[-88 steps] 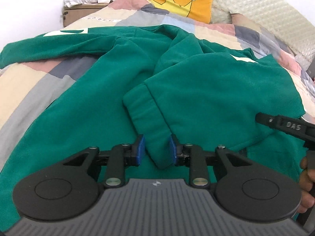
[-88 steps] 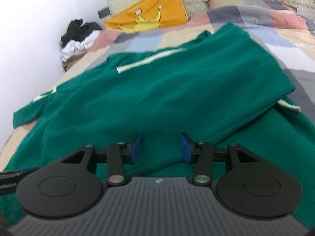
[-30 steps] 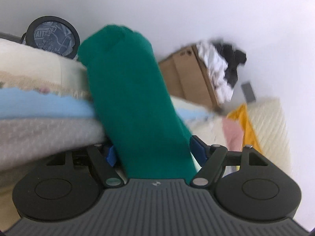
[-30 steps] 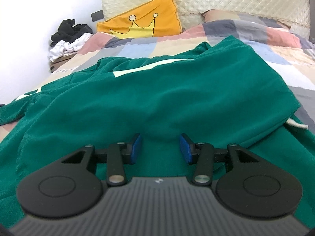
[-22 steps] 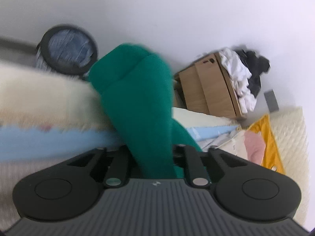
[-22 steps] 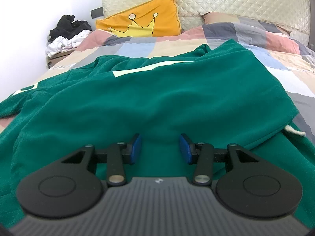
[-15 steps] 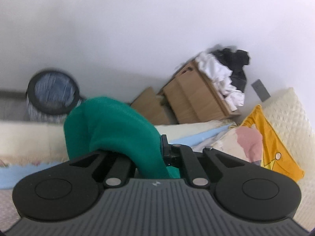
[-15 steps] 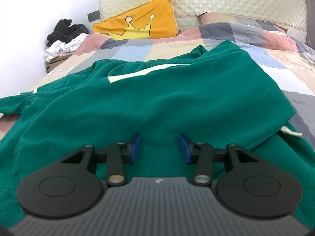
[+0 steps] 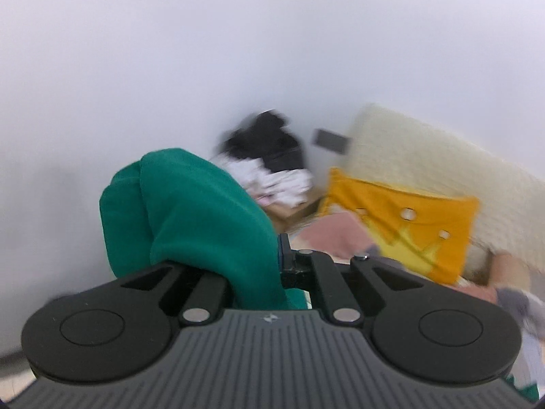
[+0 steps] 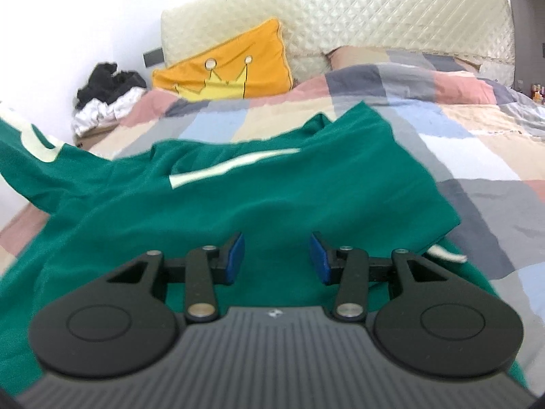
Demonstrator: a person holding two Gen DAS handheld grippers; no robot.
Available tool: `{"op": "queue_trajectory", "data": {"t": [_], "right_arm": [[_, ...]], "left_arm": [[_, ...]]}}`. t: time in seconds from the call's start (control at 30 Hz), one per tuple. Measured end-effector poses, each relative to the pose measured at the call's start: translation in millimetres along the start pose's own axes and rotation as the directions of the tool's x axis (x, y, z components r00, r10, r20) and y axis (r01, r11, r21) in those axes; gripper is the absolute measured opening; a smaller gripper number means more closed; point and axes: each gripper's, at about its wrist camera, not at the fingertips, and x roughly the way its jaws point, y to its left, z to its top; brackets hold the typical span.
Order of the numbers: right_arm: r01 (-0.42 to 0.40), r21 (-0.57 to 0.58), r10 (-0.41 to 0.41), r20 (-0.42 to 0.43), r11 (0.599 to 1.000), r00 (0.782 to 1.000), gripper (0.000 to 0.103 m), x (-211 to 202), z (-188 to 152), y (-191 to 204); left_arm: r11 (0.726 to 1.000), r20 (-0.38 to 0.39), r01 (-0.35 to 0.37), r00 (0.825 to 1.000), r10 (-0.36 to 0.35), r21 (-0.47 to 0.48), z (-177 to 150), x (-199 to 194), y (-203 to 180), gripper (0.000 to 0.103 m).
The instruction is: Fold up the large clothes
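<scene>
Two claws show, one in each wrist view. The left claw (image 9: 272,266) is pressed together on a bunched green sleeve (image 9: 190,218) of the green sweatshirt (image 10: 272,197), pinching the cloth so that it humps over the claw toward 10 o'clock, lifted clear of the bed (image 10: 460,143) with the white wall behind it. That view is blurred; beyond the sleeve, toward 1 o'clock, lie a pile of black and white clothes (image 9: 269,167) and, toward 3 o'clock, a yellow crown cushion (image 9: 408,228).

The right claw (image 10: 276,260) is spread, its blue pads (image 10: 235,259) apart over the sweatshirt's body, and whether they touch the cloth I cannot tell. The sweatshirt lies spread across the patchwork bed, a pale stripe (image 10: 231,167) at 12 o'clock from the claw. Its sleeve side rises off the bed toward 10 o'clock. A white drawstring end (image 10: 446,254) sits at 3 o'clock.
</scene>
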Motion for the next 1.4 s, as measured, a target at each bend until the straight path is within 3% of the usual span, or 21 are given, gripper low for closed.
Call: {"op": "queue_trajectory", "data": {"t": [0.17,0.3,0.43,0.67,0.83,0.9,1.0,1.1,1.23,1.3,1.33,1.37,1.4], "right_arm": [[-0.015,0.051,0.013,0.048,0.999,0.999,0.046,-16,8,-17],[-0.042,0.14,0.032,0.07,0.989,0.997,0.046,-25,11,-39],[-0.042,0.225,0.025,0.08,0.973,0.996,0.047,-33,16,-62],[-0.02,0.345,-0.026,0.128,0.938,0.991,0.047,-49,19,-97],[-0.032,0.401,-0.026,0.139,0.916,0.99,0.047,-56,19,-115],[-0.034,0.417,-0.029,0.143,0.908,0.989,0.047,-59,17,-119],[-0.038,0.438,-0.026,0.138,0.898,0.99,0.047,-60,17,-124],[-0.043,0.436,-0.021,0.14,0.899,0.99,0.047,-59,16,-125],[-0.054,0.45,-0.004,0.128,0.891,0.992,0.047,-54,13,-127],[-0.051,0.446,-0.006,0.126,0.894,0.992,0.047,-52,13,-126],[-0.055,0.443,-0.003,0.128,0.895,0.992,0.047,-52,13,-126],[-0.057,0.443,-0.001,0.13,0.895,0.992,0.047,-52,13,-125],[-0.061,0.442,0.002,0.134,0.895,0.991,0.047,-52,14,-125]], "left_arm": [[0.986,0.014,0.083,0.996,-0.086,0.143,1,-39,-93,0.007],[0.959,0.011,0.136,0.99,-0.144,0.248,-20,-66,-159,0.007],[0.93,-0.015,0.175,0.984,-0.18,0.324,-61,-84,-216,0.007],[0.901,-0.113,0.264,0.964,-0.239,0.344,-163,-106,-295,0.007],[0.852,-0.21,0.348,0.935,-0.286,0.391,-256,-113,-337,0.007],[0.833,-0.258,0.356,0.929,-0.265,0.424,-294,-112,-352,0.007],[0.806,-0.324,0.399,0.906,-0.273,0.437,-343,-117,-356,0.007],[0.79,-0.377,0.419,0.89,-0.258,0.448,-376,-112,-359,0.008],[0.792,-0.428,0.44,0.868,-0.252,0.424,-394,-106,-350,0.008],[0.806,-0.464,0.446,0.851,-0.246,0.39,-389,-105,-343,0.017],[0.811,-0.482,0.46,0.837,-0.26,0.362,-383,-106,-337,0.027],[0.813,-0.496,0.475,0.823,-0.275,0.337,-380,-107,-333,0.047],[0.815,-0.508,0.482,0.814,-0.282,0.321,-374,-110,-328,0.057]]}}
